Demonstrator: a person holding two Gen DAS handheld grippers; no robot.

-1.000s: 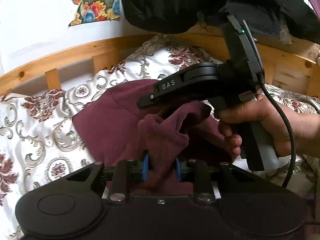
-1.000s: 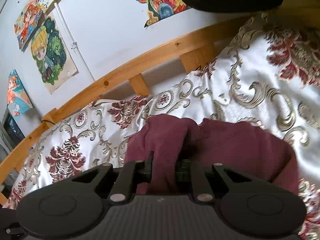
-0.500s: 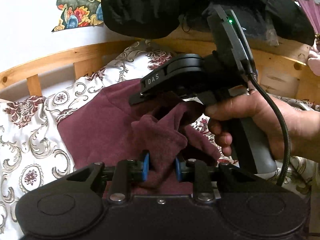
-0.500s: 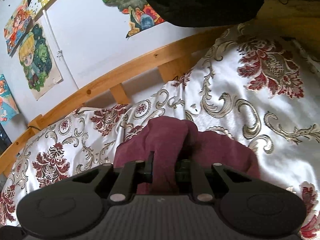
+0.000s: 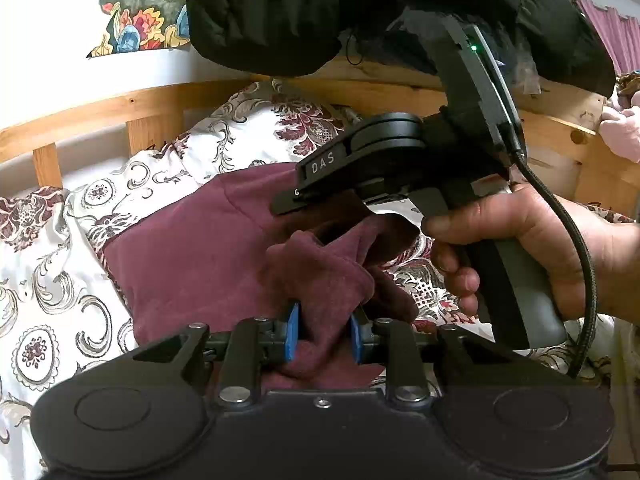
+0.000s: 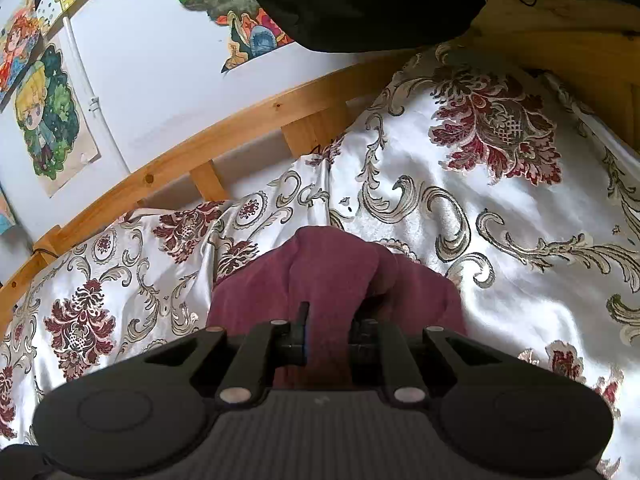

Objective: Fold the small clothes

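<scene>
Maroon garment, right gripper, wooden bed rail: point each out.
maroon garment (image 5: 192,256), left wrist view, flat panel on the bedspread.
right gripper (image 6: 326,334), right wrist view, cloth pinched between the jaws.
wooden bed rail (image 6: 248,120), right wrist view, top rail.

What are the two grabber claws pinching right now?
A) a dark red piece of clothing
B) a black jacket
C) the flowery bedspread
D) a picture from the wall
A: the left gripper and the right gripper are each closed on a bunched fold of the dark red garment, which lies on the flowery bedspread.
</scene>
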